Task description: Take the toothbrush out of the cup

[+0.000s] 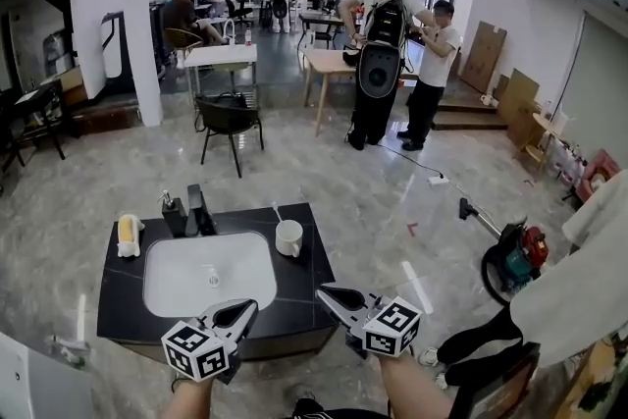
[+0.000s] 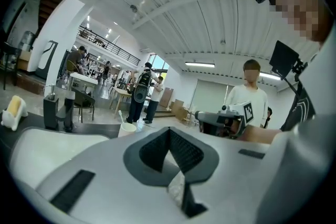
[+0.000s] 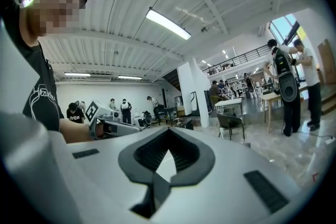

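While toothbrush [image 1: 278, 212] stands in cup [image 1: 289, 240], cup beside sink [image 1: 177, 282]

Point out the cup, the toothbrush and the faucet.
cup [image 1: 289, 240]: head view, on its white side wall.
toothbrush [image 1: 278, 213]: head view, on the handle sticking up above the cup's rim.
faucet [image 1: 196, 207]: head view, on its black upright body behind the basin.

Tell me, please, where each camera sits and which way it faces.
Head view: on the person's head, looking down at sink counter and cup; forearms, left gripper, right gripper show.
Left gripper view: on that gripper, facing the cup's toothbrush; shut jaws show.
Right gripper view: on that gripper, facing a black chair; shut jaws show.
Shared: each gripper view shows the other gripper.
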Action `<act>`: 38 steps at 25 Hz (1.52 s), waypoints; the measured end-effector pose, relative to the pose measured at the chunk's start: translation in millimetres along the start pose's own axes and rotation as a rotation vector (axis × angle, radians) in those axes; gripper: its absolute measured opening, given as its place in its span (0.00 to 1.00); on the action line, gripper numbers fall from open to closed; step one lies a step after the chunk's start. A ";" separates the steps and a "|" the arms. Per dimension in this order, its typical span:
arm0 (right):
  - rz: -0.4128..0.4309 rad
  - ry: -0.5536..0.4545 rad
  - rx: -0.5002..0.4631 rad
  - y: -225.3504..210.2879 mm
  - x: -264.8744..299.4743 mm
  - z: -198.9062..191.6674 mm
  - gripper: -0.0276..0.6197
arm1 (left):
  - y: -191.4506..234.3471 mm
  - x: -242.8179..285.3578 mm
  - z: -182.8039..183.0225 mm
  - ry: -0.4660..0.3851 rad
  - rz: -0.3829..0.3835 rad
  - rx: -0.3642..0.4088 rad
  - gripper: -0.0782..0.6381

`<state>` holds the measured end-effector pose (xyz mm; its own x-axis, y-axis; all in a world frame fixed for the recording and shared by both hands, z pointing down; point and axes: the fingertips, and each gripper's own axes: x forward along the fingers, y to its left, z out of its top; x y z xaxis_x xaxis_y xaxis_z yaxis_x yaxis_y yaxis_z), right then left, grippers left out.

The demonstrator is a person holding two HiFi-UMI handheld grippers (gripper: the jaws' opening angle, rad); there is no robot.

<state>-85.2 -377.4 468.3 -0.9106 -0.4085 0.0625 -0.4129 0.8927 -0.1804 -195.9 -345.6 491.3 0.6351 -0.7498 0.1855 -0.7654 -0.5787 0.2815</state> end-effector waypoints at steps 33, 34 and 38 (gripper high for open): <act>-0.069 0.483 -0.222 -191.7 187.2 -77.5 0.20 | 82.5 8.3 -15.6 0.041 0.160 -0.112 0.11; -0.074 0.502 -0.219 -195.6 191.7 -82.3 0.20 | 84.5 8.6 -16.5 0.044 0.163 -0.111 0.11; -0.093 0.567 -0.207 -209.8 204.1 -99.5 0.20 | 91.8 10.5 -21.9 0.055 0.172 -0.121 0.11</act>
<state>-186.2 -629.1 616.6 -0.7144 -0.3728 0.5922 -0.4345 0.8997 0.0423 -257.3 -399.6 539.6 0.5032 -0.8137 0.2909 -0.8472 -0.3981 0.3518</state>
